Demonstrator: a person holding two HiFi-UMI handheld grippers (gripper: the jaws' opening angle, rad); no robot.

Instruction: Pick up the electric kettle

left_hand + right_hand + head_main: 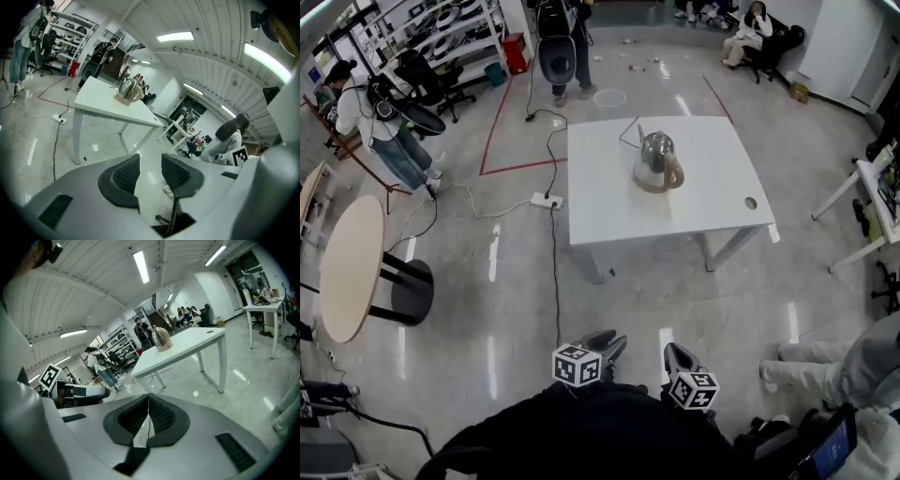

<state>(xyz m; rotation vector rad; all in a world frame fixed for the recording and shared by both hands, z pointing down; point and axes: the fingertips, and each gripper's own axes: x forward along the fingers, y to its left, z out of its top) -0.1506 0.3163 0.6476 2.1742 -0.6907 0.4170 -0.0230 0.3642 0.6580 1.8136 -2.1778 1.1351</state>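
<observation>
Upright on white square table (609,223), near its middle: shiny steel electric kettle (656,157), rounded reflective body, tan curved handle + tan base. Well apart from both grippers, low in head view. Left gripper (150,172): jaws narrowly apart, nothing betw. Right gripper (148,414): jaws pressed together, empty.
</observation>
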